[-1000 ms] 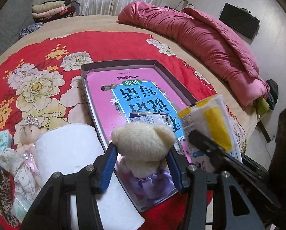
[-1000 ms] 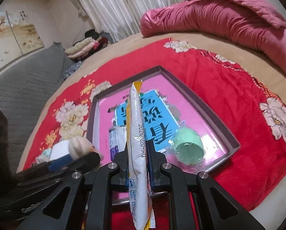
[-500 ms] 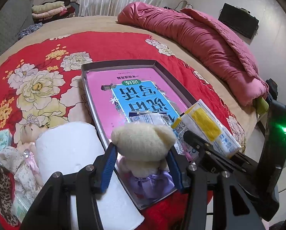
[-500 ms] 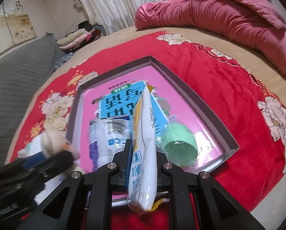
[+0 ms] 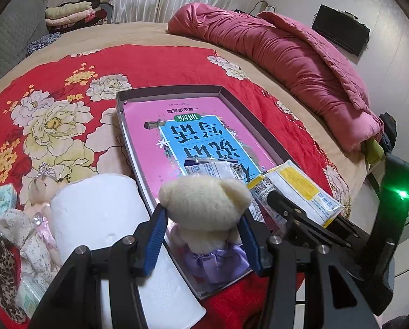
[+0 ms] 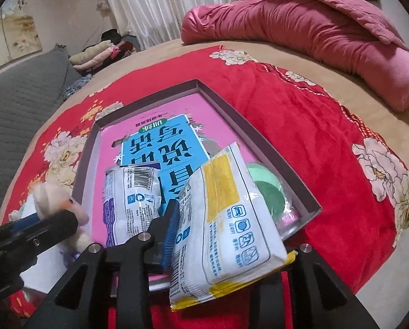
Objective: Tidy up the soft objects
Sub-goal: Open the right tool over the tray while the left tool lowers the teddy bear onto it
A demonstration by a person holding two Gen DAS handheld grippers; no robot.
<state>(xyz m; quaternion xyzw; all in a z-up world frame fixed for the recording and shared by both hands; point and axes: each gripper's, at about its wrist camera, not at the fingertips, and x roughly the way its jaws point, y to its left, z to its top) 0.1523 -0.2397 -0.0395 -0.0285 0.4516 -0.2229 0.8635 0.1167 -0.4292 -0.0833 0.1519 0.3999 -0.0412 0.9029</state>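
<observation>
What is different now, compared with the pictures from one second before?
The right gripper came down toward the tray and its jaws are opening; the yellow-and-white packet, upright before, now leans flat between them. The left gripper stayed around the plush bear, unmoved.

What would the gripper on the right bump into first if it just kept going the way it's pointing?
Probably the yellow-and-white packet lying between its opening jaws, then the pink book in the shallow box. Depth is hard to judge.
</observation>
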